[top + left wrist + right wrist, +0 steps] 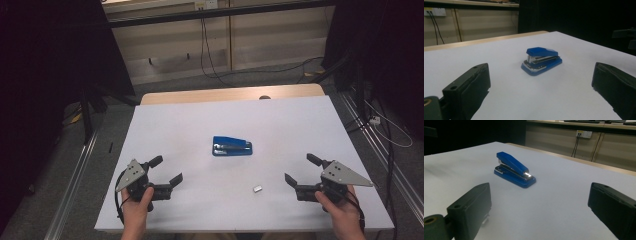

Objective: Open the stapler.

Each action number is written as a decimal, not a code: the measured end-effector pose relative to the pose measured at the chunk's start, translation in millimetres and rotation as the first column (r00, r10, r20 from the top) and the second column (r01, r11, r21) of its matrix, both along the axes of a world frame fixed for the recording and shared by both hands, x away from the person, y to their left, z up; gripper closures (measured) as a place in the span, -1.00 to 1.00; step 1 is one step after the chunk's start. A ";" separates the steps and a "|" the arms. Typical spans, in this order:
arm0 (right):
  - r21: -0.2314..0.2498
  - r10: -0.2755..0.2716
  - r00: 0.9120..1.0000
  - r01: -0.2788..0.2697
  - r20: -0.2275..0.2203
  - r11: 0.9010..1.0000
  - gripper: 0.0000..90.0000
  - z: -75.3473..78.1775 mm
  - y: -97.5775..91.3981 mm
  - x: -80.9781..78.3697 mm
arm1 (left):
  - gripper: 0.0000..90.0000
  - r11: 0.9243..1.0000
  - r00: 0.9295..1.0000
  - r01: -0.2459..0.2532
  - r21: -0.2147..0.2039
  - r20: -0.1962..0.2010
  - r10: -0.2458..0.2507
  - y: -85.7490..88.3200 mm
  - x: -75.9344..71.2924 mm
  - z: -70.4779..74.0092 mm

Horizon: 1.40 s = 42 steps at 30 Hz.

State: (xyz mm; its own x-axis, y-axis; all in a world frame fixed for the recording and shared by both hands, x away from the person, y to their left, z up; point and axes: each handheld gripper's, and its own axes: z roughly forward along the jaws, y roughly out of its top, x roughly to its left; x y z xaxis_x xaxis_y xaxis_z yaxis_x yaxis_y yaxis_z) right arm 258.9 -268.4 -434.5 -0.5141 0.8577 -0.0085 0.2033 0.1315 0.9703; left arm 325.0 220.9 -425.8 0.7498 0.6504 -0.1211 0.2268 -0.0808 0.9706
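Mid-frame on the white surface (pixel 300 125) lies a blue stapler (pixel 232 146). At lower left and right, the left claw (pixel 167 170) and right claw (pixel 301 170) gape wide, holding nothing.

A blue desk stapler (pixel 231 146) sits near the middle of the white-topped table (pixel 280 120), with bare surface on every side. A small silver block of staples (pixel 258 188) lies nearer the person's edge, before the stapler and slightly to its right, well apart from it. The left gripper (pixel 166 171) is at the near left of the table, the right gripper (pixel 302 170) at the near right, both aimed inward toward the stapler with their jaws standing apart and nothing between them. The staple block lies between the two grippers, closer to the right one. Behind the table's far edge runs a pale panelled wall (pixel 250 35) with black cables (pixel 206 45) hanging down it to the floor.
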 end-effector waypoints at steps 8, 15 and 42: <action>0.005 0.006 1.000 -0.006 -0.005 1.000 -0.89 -1.2 -0.3 1.8 | -0.94 0.998 0.999 0.041 0.042 -0.034 -0.039 -20.6 11.5 0.2; 0.001 0.009 1.000 -0.009 -0.005 1.000 -0.89 -1.1 0.7 1.7 | -0.94 0.997 0.996 0.075 0.033 -0.053 -0.073 -32.2 23.6 -1.1; 0.013 0.014 1.000 -0.014 -0.011 1.000 -0.89 -1.9 0.0 1.9 | -0.85 0.990 0.989 0.117 0.078 -0.100 -0.109 -73.5 69.3 -7.0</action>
